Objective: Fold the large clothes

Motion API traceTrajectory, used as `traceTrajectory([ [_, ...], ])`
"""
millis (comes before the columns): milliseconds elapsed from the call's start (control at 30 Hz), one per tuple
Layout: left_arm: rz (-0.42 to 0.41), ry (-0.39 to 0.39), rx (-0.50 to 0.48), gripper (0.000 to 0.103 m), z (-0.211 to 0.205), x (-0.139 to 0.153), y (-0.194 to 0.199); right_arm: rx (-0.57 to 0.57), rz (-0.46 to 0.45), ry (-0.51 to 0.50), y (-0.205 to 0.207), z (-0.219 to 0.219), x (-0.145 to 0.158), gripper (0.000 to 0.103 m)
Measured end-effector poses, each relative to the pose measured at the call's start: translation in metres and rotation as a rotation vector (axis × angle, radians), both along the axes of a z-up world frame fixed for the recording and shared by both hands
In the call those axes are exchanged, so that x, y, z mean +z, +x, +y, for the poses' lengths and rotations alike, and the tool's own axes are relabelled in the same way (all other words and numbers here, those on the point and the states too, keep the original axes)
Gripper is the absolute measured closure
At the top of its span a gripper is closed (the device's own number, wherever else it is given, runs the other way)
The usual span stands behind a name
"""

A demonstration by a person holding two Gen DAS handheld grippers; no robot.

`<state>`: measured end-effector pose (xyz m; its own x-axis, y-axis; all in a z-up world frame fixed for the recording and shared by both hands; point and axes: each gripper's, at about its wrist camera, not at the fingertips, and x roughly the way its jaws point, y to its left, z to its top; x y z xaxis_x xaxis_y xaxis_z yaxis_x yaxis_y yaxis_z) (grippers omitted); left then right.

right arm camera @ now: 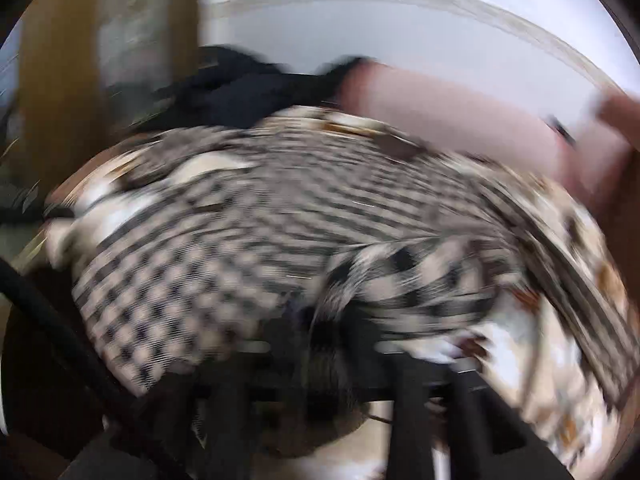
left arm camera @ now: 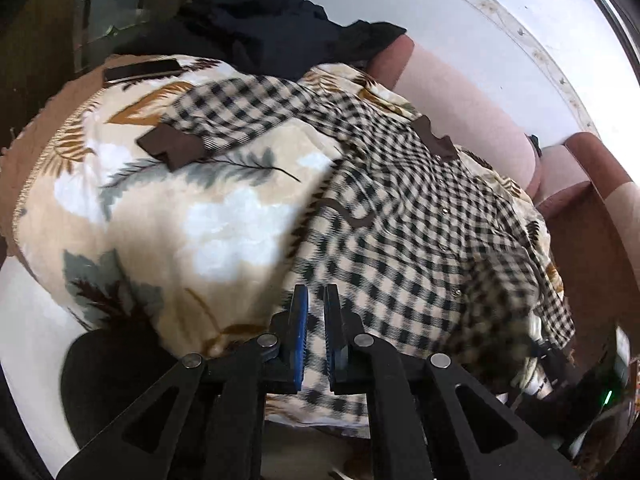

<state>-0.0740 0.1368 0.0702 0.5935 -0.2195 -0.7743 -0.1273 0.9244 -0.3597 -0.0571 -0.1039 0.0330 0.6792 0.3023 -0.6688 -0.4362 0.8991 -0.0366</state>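
Observation:
A beige and black checked shirt (left arm camera: 400, 216) with brown patches lies spread on a leaf-print blanket (left arm camera: 168, 208). My left gripper (left arm camera: 316, 300) is shut on the shirt's near hem, the cloth pinched between its blue pads. In the right wrist view the picture is badly blurred. The same checked shirt (right arm camera: 240, 240) fills it, with a raised fold (right arm camera: 400, 276) bunched over my right gripper (right arm camera: 324, 344). Its fingers are hidden in blur and cloth, so I cannot tell how the jaws stand.
A dark garment (left arm camera: 280, 28) is heaped at the blanket's far edge. A pink and brown sofa cushion (left arm camera: 480, 120) lies at the right. A white wall is behind. A wooden cabinet (left arm camera: 48, 40) stands at the far left.

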Motion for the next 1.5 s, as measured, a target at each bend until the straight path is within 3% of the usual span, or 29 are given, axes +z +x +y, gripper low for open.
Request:
traceTrajectory([
  [100, 0.005, 0.012, -0.023, 0.079, -0.011, -0.002, 0.003, 0.069, 0.030, 0.017, -0.012, 0.002, -0.007, 0.039],
  [233, 0.019, 0.028, -0.028, 0.077, -0.017, -0.011, 0.008, 0.019, 0.129, 0.160, -0.021, -0.044, -0.007, 0.039],
  [433, 0.050, 0.003, -0.044, 0.077, -0.022, -0.025, 0.017, -0.293, 0.220, 0.445, -0.042, -0.157, -0.023, 0.044],
  [567, 0.066, -0.012, -0.064, 0.077, -0.029, -0.030, 0.024, -0.456, 0.243, 0.479, -0.024, -0.192, -0.040, 0.054],
  [700, 0.059, -0.008, -0.086, 0.073, -0.038, -0.028, 0.022, -0.555, 0.220, 0.683, -0.005, -0.225, -0.044, 0.054],
  [933, 0.062, -0.005, -0.152, 0.071, -0.063, -0.026, 0.026, -0.463, 0.294, 0.496, 0.064, -0.185, -0.064, 0.054],
  [1000, 0.055, 0.008, -0.193, 0.070, -0.076, -0.023, 0.026, -0.478, 0.325, 0.539, 0.071, -0.189, -0.067, 0.076],
  [1033, 0.049, 0.023, -0.222, 0.068, -0.085, -0.020, 0.026, -0.489, 0.349, 0.576, 0.072, -0.197, -0.066, 0.098],
  [1100, 0.035, 0.040, -0.267, 0.066, -0.098, -0.017, 0.026, -0.526, 0.317, 0.663, 0.063, -0.221, -0.052, 0.098],
  [1167, 0.032, 0.053, -0.312, 0.065, -0.113, -0.018, 0.029, -0.592, 0.255, 0.669, 0.051, -0.242, -0.035, 0.098],
  [1233, 0.043, 0.051, -0.344, 0.065, -0.128, -0.022, 0.034, -0.673, 0.186, 0.566, 0.045, -0.253, -0.015, 0.098],
  [1300, 0.049, 0.042, -0.363, 0.065, -0.137, -0.025, 0.036, -0.816, 0.100, 0.251, 0.044, -0.245, -0.001, 0.097],
  [1333, 0.050, 0.038, -0.373, 0.065, -0.141, -0.026, 0.036, -0.842, 0.075, 0.154, 0.042, -0.243, 0.002, 0.091],
  [1367, 0.051, 0.036, -0.380, 0.065, -0.145, -0.027, 0.035, -0.824, 0.088, 0.178, 0.036, -0.245, 0.003, 0.083],
  [1433, 0.055, 0.037, -0.395, 0.065, -0.149, -0.029, 0.033, -0.741, 0.139, 0.365, 0.019, -0.251, 0.001, 0.082],
  [1500, 0.063, 0.037, -0.398, 0.065, -0.149, -0.031, 0.033, -0.660, 0.185, 0.442, 0.007, -0.243, -0.007, 0.082],
])
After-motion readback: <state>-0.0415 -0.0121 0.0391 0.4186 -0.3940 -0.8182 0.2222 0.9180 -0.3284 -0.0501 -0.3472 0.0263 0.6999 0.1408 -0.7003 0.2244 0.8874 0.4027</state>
